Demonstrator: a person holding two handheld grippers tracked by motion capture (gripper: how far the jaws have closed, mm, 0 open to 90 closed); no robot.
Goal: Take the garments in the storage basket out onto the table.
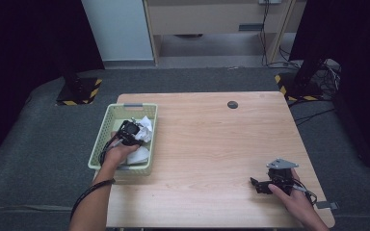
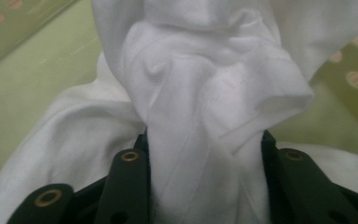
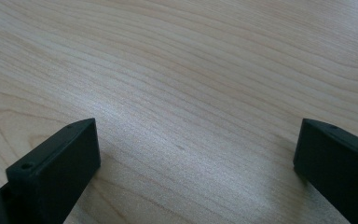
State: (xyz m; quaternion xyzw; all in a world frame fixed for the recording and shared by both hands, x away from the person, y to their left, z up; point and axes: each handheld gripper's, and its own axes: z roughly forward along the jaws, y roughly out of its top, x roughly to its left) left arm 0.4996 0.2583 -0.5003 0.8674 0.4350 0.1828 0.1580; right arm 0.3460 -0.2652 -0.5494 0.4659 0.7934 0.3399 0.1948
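A crumpled white cloth [image 1: 146,126] lies in a pale green plastic basket [image 1: 101,139] at the table's left edge. My left gripper [image 1: 136,129] reaches down into the basket. In the left gripper view its black jaws stand on either side of a bunched fold of the cloth [image 2: 205,79] and press on it, so the left gripper [image 2: 204,144] is shut on the cloth. My right gripper [image 1: 255,185] rests low near the table's front right corner, pointing left. Its jaws stand wide apart over bare wood [image 3: 191,56], so the right gripper [image 3: 196,140] is open and holds nothing.
The light wooden table [image 1: 212,139] has a small dark round plug [image 1: 232,104] near its far edge. On the grey floor beyond stand two bases with yellow-black stripes [image 1: 79,91] [image 1: 296,89], with cables [image 1: 325,72] at the right.
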